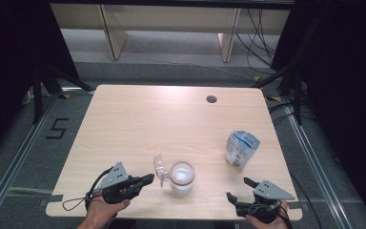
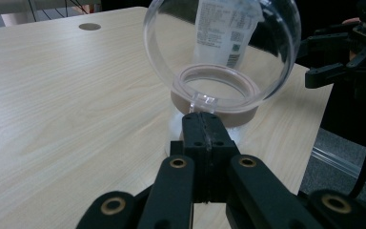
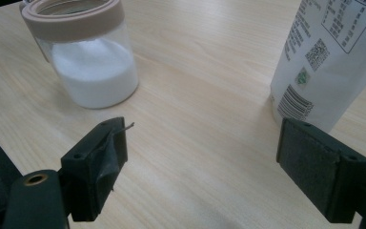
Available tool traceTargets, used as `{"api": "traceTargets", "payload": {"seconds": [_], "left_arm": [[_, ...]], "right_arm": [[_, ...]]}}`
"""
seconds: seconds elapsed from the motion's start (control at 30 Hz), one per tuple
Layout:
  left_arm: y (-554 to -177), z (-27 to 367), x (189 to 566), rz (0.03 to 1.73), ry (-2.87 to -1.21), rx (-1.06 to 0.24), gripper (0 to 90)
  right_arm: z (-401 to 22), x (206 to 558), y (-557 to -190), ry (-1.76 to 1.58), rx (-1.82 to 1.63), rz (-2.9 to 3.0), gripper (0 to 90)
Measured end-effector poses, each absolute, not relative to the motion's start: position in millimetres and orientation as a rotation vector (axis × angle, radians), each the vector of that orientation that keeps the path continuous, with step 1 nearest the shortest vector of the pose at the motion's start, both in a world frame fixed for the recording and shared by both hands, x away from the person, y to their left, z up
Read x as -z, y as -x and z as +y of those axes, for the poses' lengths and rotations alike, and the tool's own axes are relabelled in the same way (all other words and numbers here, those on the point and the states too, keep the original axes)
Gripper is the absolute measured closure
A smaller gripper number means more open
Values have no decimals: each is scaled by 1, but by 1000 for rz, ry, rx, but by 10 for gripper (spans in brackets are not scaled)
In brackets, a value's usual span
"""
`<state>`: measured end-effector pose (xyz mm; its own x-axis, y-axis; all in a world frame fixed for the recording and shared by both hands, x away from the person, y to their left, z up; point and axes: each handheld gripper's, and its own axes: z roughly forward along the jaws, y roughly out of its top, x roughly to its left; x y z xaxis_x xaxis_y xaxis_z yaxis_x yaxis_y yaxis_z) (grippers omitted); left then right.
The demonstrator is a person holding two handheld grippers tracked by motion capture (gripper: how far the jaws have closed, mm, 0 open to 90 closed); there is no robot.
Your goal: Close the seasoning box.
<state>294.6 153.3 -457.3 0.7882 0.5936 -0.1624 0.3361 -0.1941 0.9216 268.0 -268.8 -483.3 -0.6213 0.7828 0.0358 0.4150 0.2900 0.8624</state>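
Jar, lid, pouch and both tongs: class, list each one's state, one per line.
Jar: upright, open, partly filled with white powder.
Clear lid: flipped up, its tab pinched.
Pouch: standing upright, untouched.
Left tongs: shut on the lid's tab.
Right tongs: open, holding nothing.

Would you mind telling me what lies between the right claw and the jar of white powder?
Bare tabletop, in the right gripper view, separates the open right claw from the jar.

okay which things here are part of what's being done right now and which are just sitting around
In use: clear lid, pinched by its tab in the shut left gripper; jar of white powder, open below it.

Lying about: white pouch, standing; open right gripper, empty; table.
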Motion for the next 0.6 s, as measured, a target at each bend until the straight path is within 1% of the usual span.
{"api": "traceTargets", "payload": {"seconds": [0.17,0.6], "left_arm": [[-298,149,452,678,-1803,-280,896],[-299,141,447,674,-1807,-283,895]], "right_arm": [[-267,483,-266,-1089,-1281,2173,190],[-266,483,-266,-1070,-1274,2183,202]]}}
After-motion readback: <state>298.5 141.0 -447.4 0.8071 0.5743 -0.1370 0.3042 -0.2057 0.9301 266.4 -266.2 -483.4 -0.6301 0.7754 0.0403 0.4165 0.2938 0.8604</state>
